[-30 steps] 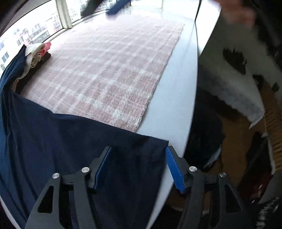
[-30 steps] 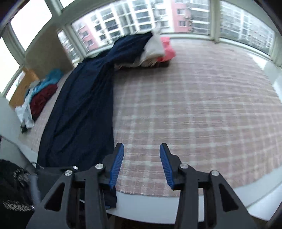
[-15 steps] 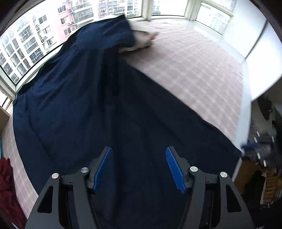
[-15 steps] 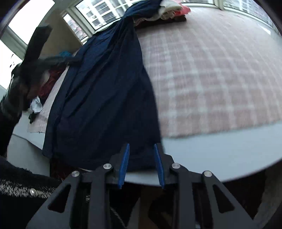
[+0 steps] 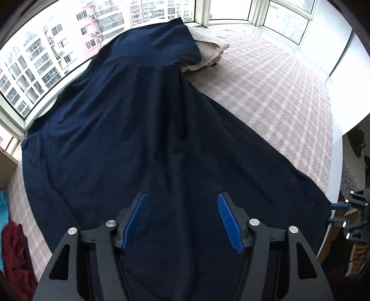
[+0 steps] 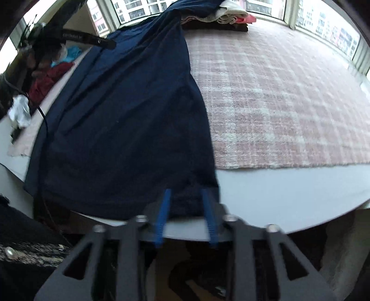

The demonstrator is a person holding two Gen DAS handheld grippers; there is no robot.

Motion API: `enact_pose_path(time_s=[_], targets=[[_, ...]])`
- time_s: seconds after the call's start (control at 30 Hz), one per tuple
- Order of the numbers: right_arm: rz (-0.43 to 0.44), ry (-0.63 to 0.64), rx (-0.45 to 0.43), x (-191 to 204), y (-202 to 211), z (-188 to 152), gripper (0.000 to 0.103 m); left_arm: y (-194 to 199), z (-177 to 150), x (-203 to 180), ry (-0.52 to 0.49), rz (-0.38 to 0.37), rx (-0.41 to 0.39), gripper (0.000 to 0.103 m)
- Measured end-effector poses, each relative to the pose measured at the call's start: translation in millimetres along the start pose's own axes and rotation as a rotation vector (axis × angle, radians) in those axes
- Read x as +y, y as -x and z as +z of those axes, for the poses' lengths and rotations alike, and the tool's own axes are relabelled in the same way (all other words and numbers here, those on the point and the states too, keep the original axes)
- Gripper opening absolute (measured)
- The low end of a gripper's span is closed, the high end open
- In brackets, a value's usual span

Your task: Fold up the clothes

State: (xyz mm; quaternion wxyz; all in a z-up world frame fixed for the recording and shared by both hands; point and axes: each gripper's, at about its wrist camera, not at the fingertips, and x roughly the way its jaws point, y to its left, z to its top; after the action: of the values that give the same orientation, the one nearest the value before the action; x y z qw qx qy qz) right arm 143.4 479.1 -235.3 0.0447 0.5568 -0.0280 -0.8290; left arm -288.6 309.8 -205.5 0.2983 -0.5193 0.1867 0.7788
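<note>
A long navy garment (image 5: 129,129) lies spread lengthwise over the pink plaid cloth (image 5: 277,97), its far end draped on a pile of folded clothes (image 5: 208,53). My left gripper (image 5: 182,222) hovers open over the near hem, nothing between its fingers. My right gripper (image 5: 335,212) sits at the hem's right corner by the table edge. In the right wrist view the navy garment (image 6: 129,111) hangs over the white table edge (image 6: 289,185). The right gripper (image 6: 186,213) has its jaws narrowed either side of that corner with a gap still showing.
Folded clothes (image 6: 231,16) are stacked by the far windows. A red garment (image 5: 16,250) and a teal one (image 5: 3,208) lie at the left end. A person's hand (image 6: 34,46) with black hardware shows at top left. Plaid cloth (image 6: 277,92) lies bare to the right.
The left gripper swung from the table's side to over the garment's hem. The right gripper dropped to the hem corner at the table edge and narrowed its jaws around it.
</note>
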Motion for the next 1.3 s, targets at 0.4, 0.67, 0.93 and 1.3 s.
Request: enact_pose_path(time_s=[0.4, 0.67, 0.93, 1.3], targets=[[0.212, -0.225, -0.103, -50.2, 68.7, -3.9, 0.004, -56.2, -5.5, 87.8, 0.101, 0.127, 0.058, 0.063], [0.182, -0.349, -0.014, -86.2, 44.8, -19.6, 0.001, -53.6, -11.8, 94.0, 0.113, 0.108, 0.033, 0.065], [0.219, -0.207, -0.111, -91.1, 55.1, 78.2, 0.032, 10.0, -8.4, -11.0, -0.013, -0.029, -0.036, 0.065], [0.310, -0.126, -0.240, -127.2, 34.5, 240.0, 0.054, -29.6, -24.4, -201.8, -0.188, -0.181, 0.021, 0.072]])
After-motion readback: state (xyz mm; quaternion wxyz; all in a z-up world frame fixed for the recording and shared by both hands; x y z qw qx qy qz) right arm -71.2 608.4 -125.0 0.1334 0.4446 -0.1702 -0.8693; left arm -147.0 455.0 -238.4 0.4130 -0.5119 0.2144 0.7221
